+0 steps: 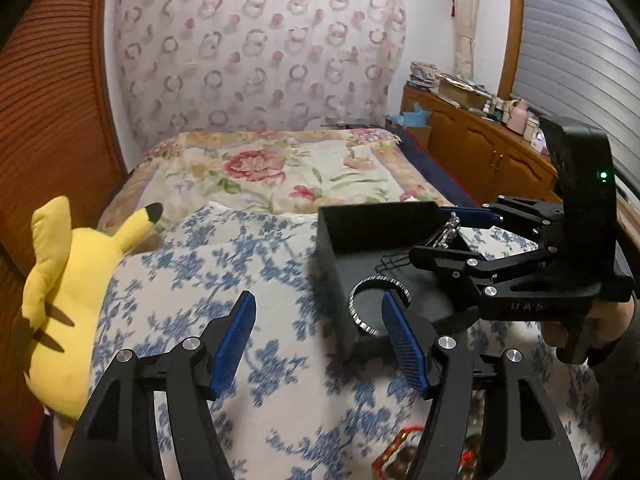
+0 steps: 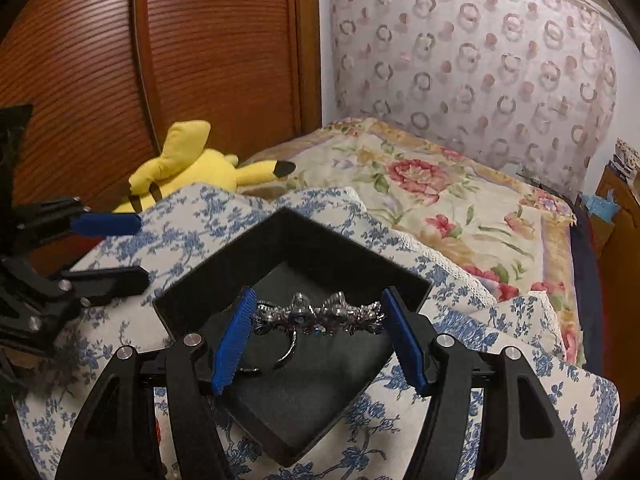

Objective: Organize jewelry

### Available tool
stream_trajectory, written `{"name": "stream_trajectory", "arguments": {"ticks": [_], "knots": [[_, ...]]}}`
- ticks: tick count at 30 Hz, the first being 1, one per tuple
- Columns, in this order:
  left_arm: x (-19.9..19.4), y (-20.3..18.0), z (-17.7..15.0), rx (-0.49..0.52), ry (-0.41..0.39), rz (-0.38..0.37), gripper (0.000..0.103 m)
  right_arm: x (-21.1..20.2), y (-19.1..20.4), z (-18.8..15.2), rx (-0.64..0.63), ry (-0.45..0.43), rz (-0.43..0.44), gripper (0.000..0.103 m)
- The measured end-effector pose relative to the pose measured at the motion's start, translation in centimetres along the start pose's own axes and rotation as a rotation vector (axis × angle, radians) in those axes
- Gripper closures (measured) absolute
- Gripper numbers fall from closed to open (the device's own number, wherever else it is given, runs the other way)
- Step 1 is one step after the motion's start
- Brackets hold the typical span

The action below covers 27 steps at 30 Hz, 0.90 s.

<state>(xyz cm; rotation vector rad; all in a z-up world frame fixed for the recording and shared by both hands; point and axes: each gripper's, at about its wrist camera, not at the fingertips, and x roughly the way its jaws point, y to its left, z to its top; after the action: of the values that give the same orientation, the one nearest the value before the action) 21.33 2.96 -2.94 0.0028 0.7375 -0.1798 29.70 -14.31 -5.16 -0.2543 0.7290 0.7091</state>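
Because the black box (image 2: 304,264) is where jewelry belongs, my right gripper (image 2: 316,320) holds the ornate silver hairpiece (image 2: 320,314) over it, fingers wide, pinching its ends; my left gripper (image 1: 320,312) gapes empty beside the bangle (image 1: 370,304).

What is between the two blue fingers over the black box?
A sparkly silver hair ornament sits between the right gripper fingers, over the black box, seen in the right wrist view.
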Motion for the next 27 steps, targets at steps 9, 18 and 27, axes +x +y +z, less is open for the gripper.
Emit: {"name": "stream_trajectory", "arguments": {"ticks": [9, 18, 27], "knots": [[-1.6, 0.4, -2.8, -0.014, 0.004, 0.002, 0.039, -0.5, 1.1, -0.4, 0.018, 0.020, -0.023, 0.029], [-3.7, -0.5, -5.6, -0.016, 0.007, -0.018, 0.039, -6.4, 1.6, -3.0, 0.066, -0.044, -0.049, 0.027], [-5.1, -2.5, -9.2, 0.009, 0.033, -0.067, 0.039, -10.8, 4.6, -8.9, 0.080, -0.032, -0.082, 0.049]]}}
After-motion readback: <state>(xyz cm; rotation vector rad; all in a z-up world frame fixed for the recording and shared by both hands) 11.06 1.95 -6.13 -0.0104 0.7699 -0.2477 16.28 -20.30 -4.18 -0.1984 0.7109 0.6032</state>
